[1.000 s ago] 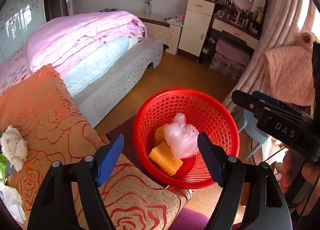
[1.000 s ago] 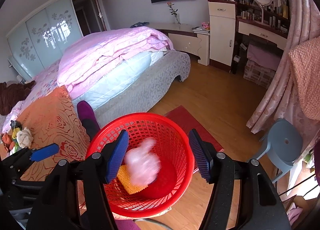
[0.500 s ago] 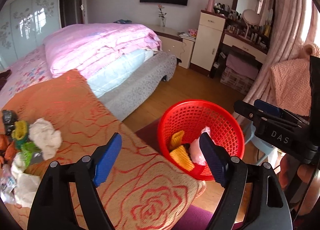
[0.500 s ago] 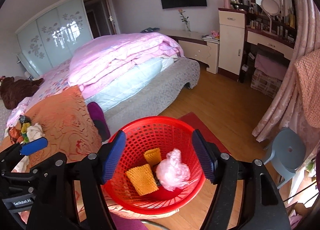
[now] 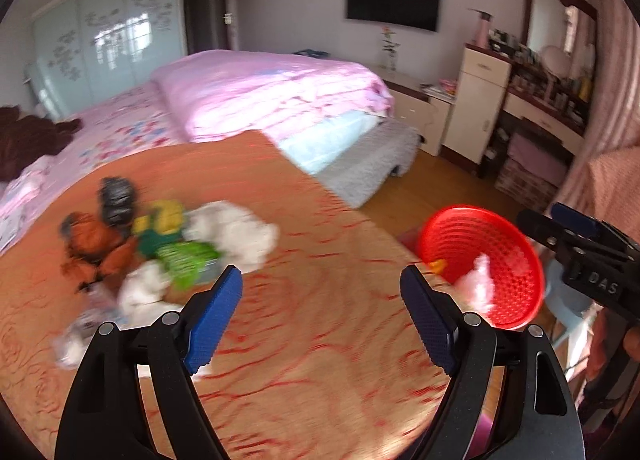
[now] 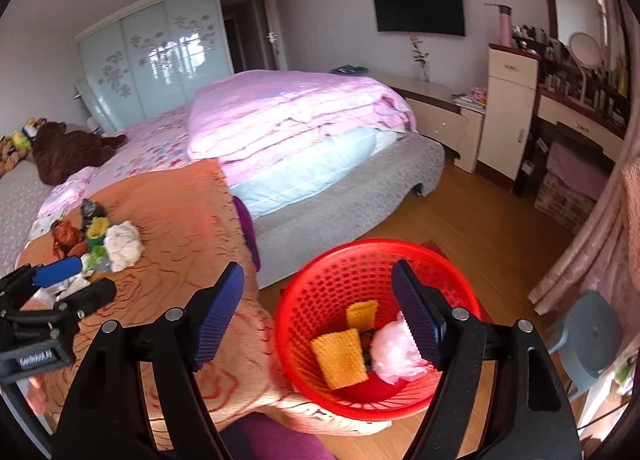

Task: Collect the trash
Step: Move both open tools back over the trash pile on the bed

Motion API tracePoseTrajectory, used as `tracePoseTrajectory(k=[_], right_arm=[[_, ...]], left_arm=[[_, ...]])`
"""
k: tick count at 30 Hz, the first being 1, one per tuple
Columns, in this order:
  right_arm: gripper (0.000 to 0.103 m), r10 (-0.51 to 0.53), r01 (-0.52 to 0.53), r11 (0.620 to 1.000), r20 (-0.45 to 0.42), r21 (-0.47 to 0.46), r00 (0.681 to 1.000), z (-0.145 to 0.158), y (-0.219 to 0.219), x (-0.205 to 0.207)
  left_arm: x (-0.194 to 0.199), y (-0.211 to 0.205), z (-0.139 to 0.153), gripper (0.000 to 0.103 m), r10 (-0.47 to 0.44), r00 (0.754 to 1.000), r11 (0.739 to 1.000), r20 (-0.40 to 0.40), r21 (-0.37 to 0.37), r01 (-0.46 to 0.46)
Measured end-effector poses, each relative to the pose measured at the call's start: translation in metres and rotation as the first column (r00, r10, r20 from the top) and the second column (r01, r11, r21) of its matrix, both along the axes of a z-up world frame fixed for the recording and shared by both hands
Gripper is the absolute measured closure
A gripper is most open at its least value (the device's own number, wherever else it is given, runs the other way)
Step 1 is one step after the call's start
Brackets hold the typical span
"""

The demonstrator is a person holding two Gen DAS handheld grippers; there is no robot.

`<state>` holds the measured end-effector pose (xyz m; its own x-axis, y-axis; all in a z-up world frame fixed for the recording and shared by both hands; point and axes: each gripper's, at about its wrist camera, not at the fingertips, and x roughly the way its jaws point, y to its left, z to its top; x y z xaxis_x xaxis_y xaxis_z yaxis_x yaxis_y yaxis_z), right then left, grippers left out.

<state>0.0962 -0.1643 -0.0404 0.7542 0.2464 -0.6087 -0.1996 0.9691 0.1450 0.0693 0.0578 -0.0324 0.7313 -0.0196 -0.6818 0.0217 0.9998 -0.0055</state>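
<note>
red plastic mesh basket [image 6: 378,340]: holds yellow sponges, pink crumpled bag
left gripper [image 5: 322,316]: wide apart, empty
right gripper [image 6: 318,312]: opening, empty
trash pile [image 5: 160,248]: on orange patterned cloth

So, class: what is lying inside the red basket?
Inside the red basket: two yellow waffle-textured pieces, a crumpled pinkish plastic bag and something dark between them. The basket floor beneath them is covered.

Each hand-held gripper [image 5: 321,322] has 2 black arms, ribbed blue pads [image 6: 218,320] and silver screws.
</note>
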Motion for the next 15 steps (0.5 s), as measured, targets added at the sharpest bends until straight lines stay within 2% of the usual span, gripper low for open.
tracePoseTrajectory(k=[8, 15], right_arm=[[0.028, 0.086, -0.086, 0.996, -0.003, -0.019, 0.996, 0.003, 0.035, -0.004], [0.028, 0.152, -0.152, 0.988, 0.007, -0.008, 0.988, 0.012, 0.065, -0.006]], left_arm=[[-0.026, 0.078, 0.019, 0.023, 0.152, 0.988, 0.988, 0.030, 0.003, -0.153], [-0.037, 0.143, 0.027, 0.020, 0.232, 0.973, 0.973, 0.016, 0.004, -0.232]])
